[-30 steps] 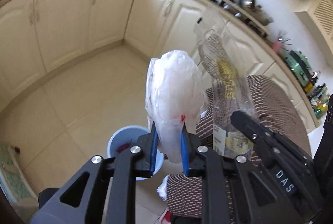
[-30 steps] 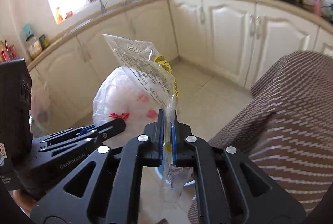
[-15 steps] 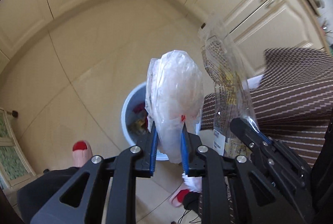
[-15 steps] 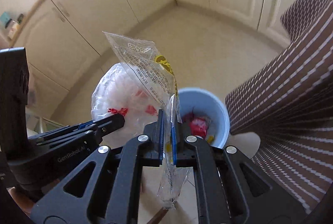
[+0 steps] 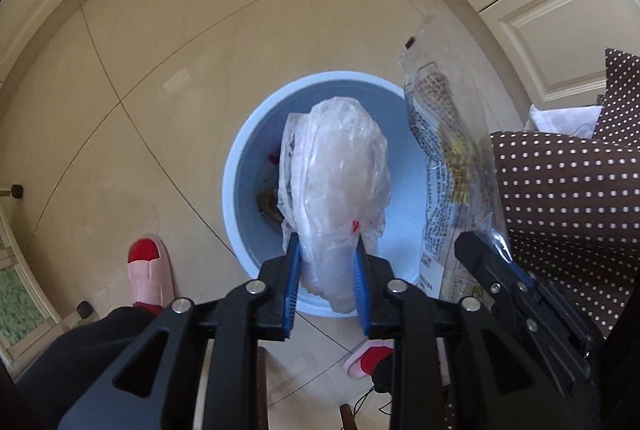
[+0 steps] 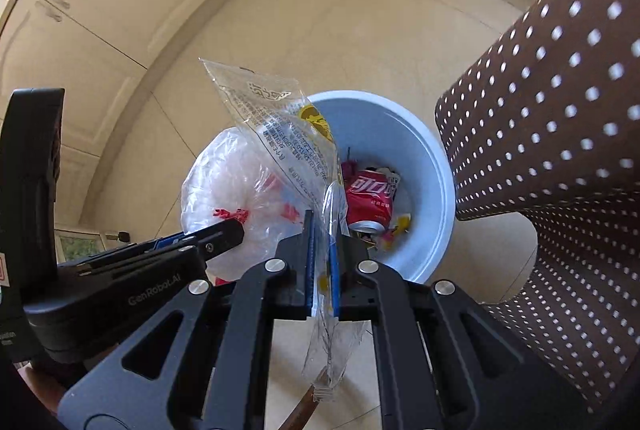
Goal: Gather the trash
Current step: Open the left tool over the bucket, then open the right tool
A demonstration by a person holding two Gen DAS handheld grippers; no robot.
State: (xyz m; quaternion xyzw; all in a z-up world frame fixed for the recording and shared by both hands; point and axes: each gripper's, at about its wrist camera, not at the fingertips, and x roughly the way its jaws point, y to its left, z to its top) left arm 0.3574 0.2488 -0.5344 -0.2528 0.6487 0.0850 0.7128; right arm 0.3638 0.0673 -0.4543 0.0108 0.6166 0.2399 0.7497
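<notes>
While my left gripper (image 5: 327, 280) jaws, just widening, bracket crumpled plastic bag (image 5: 340, 182), right gripper (image 6: 322, 266) clamps clear wrapper (image 6: 280, 122); blue bin (image 6: 424, 166) at 1 o'clock.

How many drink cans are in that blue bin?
1 that shows: a red cola can lying on its side among other scraps in the blue bin, beside the printed wrapper. The bags screen part of the bin, so more may be hidden.
</notes>
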